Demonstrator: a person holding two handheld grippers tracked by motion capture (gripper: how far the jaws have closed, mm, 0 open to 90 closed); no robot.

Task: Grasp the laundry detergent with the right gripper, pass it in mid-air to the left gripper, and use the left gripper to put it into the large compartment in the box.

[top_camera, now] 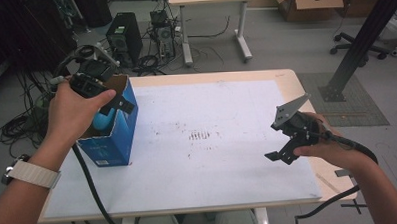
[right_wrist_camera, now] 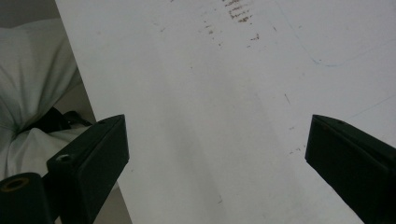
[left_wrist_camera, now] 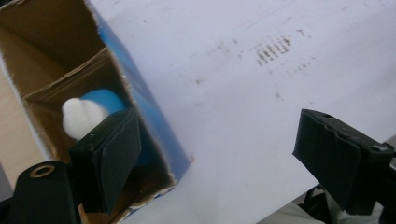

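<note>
Nearest the person, the right hand-held gripper [top_camera: 280,156] hung low over the right part of the surface [top_camera: 227,121], jaws spread wide with nothing between them; in the right gripper view they framed bare white sheet with a few brown specks. The right hand [top_camera: 333,147] gripped its handle near the surface's right edge.

Farther in, at the left, an open-topped blue cardboard box [top_camera: 112,130] stood upright on the white sheet. A blue and white object [left_wrist_camera: 88,109] lay inside it, low against an inner cardboard flap; what it was could not be told. The left hand-held gripper [top_camera: 116,102] was held above the box mouth by the left hand [top_camera: 74,114], jaws apart and gripping nothing; one jaw sat over the box opening, the other outside, over the sheet. A patch of dark scuff marks [top_camera: 200,136] sat mid-surface, well apart from both.

Beyond the surface, a computer tower [top_camera: 124,37] stood on the floor among cables.
</note>
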